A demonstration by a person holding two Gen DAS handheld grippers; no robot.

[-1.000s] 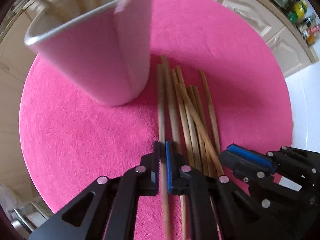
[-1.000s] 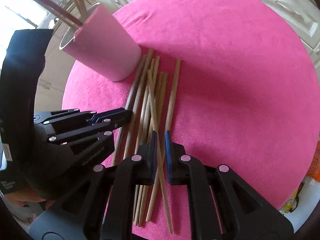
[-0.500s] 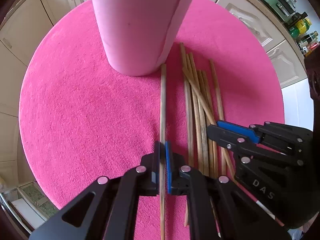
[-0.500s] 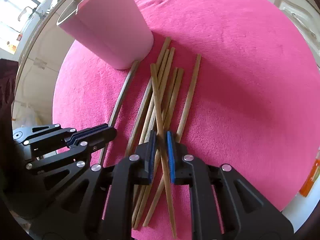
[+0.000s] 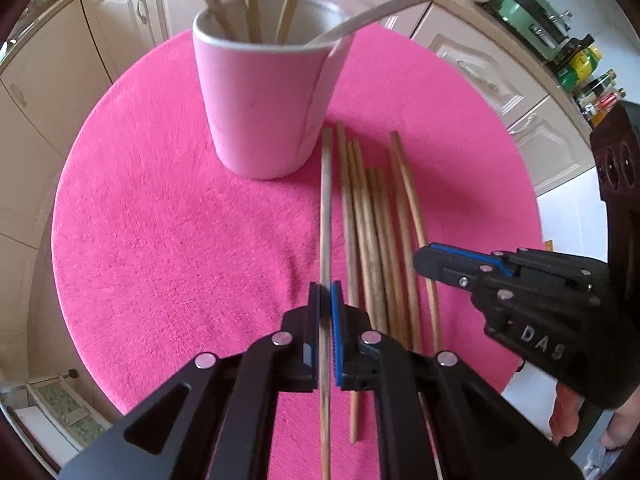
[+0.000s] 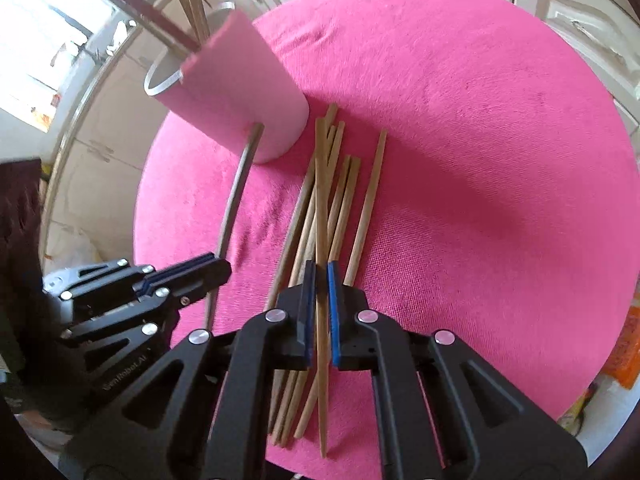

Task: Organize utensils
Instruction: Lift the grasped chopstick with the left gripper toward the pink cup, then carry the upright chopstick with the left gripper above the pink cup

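A pink cup (image 5: 260, 108) (image 6: 240, 96) stands at the back of the round pink mat (image 5: 160, 240) with several chopsticks in it. My left gripper (image 5: 326, 308) (image 6: 218, 270) is shut on one wooden chopstick (image 5: 326, 208) (image 6: 236, 192), whose far tip ends beside the cup's base. Several loose chopsticks (image 5: 376, 240) (image 6: 344, 200) lie side by side to the right of it. My right gripper (image 6: 320, 280) (image 5: 420, 258) is shut on one chopstick (image 6: 320, 184) that lies across the top of this pile.
Cream kitchen cabinets (image 5: 480, 64) surround the mat. Bottles (image 5: 592, 80) and a green appliance (image 5: 532, 12) stand on a counter at the upper right. The white table edge (image 5: 568, 216) shows past the mat. A hand (image 5: 616, 428) holds the right gripper.
The left gripper has drawn back from the cup and risen with its chopstick, away from the pile. The right gripper's jaws have closed on the chopstick that crosses the pile.
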